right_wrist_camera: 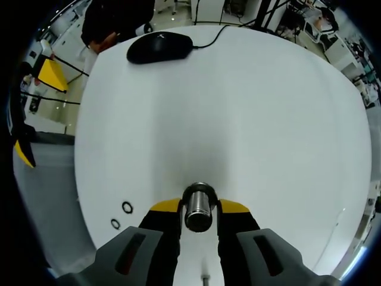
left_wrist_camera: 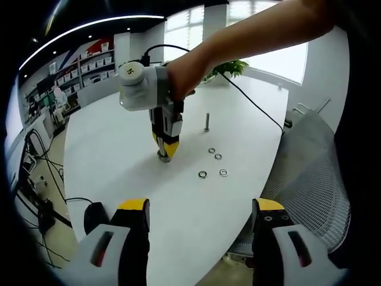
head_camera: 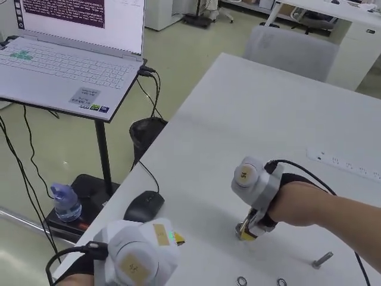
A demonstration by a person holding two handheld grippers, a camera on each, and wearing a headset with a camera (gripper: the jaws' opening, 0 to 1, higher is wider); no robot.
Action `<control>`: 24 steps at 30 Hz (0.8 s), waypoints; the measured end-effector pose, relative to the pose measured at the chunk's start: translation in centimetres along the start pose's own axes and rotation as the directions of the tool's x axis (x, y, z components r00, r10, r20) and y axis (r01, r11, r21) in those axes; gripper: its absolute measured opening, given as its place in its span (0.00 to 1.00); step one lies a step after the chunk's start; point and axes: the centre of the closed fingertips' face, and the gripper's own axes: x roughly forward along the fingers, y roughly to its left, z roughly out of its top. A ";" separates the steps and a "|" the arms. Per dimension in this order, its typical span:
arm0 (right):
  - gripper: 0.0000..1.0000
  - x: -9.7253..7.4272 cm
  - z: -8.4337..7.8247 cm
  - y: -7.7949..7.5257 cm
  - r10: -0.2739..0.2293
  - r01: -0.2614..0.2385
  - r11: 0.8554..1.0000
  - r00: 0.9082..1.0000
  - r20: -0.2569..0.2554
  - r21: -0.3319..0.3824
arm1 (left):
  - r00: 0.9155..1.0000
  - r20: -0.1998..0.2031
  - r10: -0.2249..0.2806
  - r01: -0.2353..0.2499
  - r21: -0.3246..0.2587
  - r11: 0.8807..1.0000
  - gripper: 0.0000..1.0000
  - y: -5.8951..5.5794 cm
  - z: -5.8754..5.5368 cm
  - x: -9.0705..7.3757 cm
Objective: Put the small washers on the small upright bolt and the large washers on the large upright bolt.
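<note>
Seemingly setup: right gripper clenched on the large bolt, standing it on the table.
Small bolt and washers sit near the large bolt; left gripper gapes empty. Next move calls for release, then picking a washer.

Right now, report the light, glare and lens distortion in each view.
Head view: soft, even light, with barely any shadow under the right gripper on the white table. Left gripper view: the fisheye curves the table edge, and the windows are blown out white. Right gripper view: the gripped bolt looms large and glints, while the mouse looks shrunken.
</note>
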 end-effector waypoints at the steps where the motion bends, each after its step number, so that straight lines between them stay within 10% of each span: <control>1: 0.23 0.0 0.0 0.0 0.002 -0.002 1.000 1.000 -0.001 0.001 | 1.000 0.000 -0.001 0.001 0.000 1.000 0.69 0.0 0.0 0.0; 24: 0.31 -0.5 0.0 0.1 -0.013 0.014 1.000 1.000 0.024 -0.020 | 1.000 0.004 -0.013 0.013 0.009 1.000 0.69 -0.4 0.3 0.1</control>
